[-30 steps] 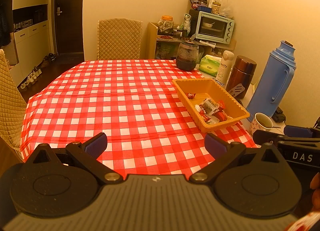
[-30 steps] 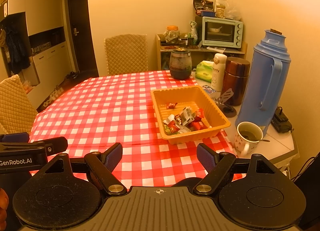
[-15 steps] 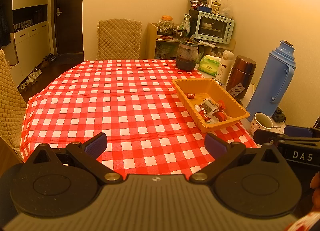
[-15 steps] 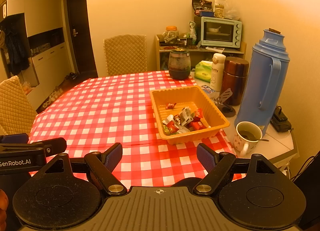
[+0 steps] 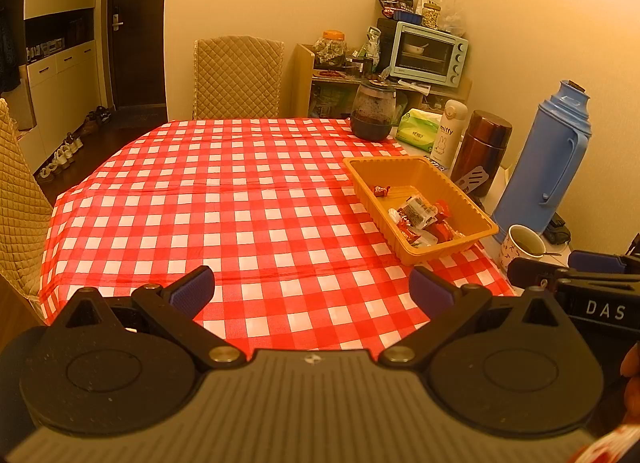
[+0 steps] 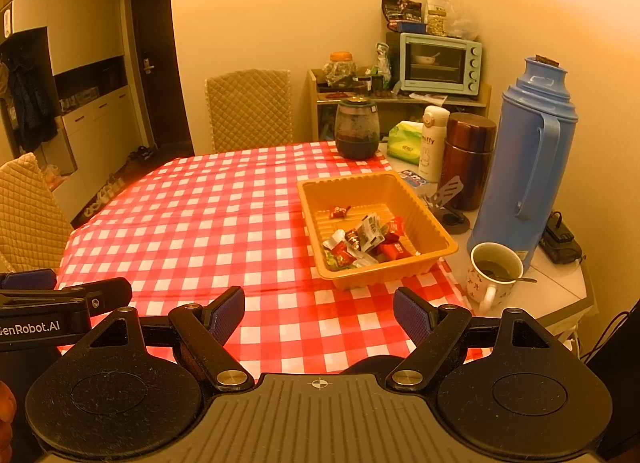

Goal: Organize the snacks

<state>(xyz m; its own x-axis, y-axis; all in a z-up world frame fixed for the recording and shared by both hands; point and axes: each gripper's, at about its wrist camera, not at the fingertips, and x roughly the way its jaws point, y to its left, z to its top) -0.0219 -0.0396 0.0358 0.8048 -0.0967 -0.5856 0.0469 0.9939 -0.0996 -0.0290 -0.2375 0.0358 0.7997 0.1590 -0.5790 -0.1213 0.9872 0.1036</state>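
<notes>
**Snacks waiting in the tray, both tools empty**

The snacks (image 6: 366, 241) are lying gathered in the orange tray (image 6: 438, 231), which is standing at the right side of the desk (image 5: 240, 203), beside the mug (image 6: 494, 273). Both tools are being held released above the near edge of the desk, with nothing between the jaws. From the right tool (image 6: 319, 315) the tray is lying ahead and slightly to the right; from the left tool (image 5: 312, 290) it is further to the right. The right tool is judged the nearer one. The tray's long axis is running away from the tools.

Checkered table (image 6: 208, 223) bears orange tray (image 6: 436, 259) and dark jar (image 6: 357, 129).
</notes>
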